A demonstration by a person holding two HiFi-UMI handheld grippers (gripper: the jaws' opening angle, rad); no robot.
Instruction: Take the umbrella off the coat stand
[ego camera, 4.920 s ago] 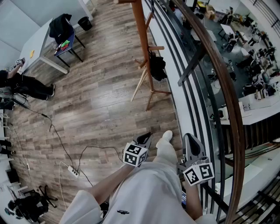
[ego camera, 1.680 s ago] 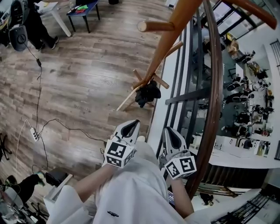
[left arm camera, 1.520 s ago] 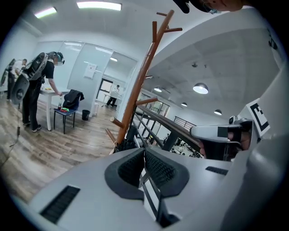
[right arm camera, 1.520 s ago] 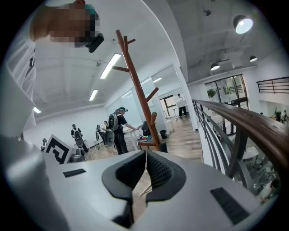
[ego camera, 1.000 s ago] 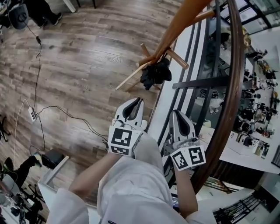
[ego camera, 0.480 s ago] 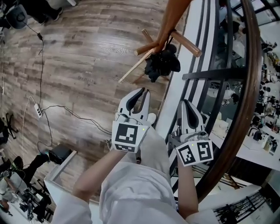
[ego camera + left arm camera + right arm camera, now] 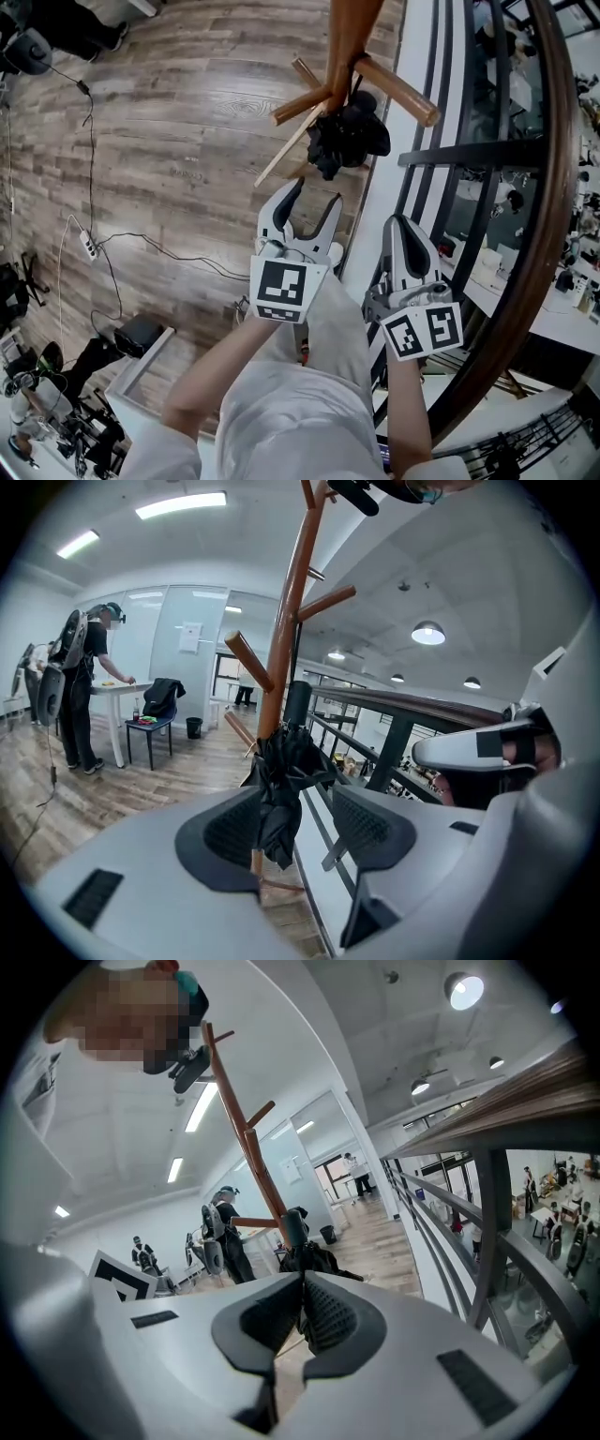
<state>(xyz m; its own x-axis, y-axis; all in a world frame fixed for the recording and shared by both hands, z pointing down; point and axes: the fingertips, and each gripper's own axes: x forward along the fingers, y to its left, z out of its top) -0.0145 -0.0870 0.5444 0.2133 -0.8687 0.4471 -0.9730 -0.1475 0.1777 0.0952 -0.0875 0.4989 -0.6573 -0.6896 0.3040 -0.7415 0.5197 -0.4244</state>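
A folded black umbrella point(image 7: 347, 141) hangs low on the brown wooden coat stand point(image 7: 347, 37), beside its slanted pegs. My left gripper point(image 7: 314, 195) is just short of the umbrella. Its jaws have just been opening and now stand open with nothing between the pads. In the left gripper view the umbrella point(image 7: 286, 780) shows through the gap of the left gripper point(image 7: 295, 832), farther off and untouched. My right gripper point(image 7: 401, 225) is shut and empty, to the right near the railing. In the right gripper view the umbrella point(image 7: 300, 1246) sits behind the right gripper point(image 7: 302, 1312).
A curved wooden handrail point(image 7: 548, 187) on black bars runs close along the right. A power strip point(image 7: 89, 246) with cables lies on the wood floor at the left. A person point(image 7: 84, 686) stands at a white table with a chair point(image 7: 150, 719) far off.
Both grippers have come closer to the umbrella and the stand. The left gripper's jaws, shut a second ago, have spread apart. The right gripper stays shut.
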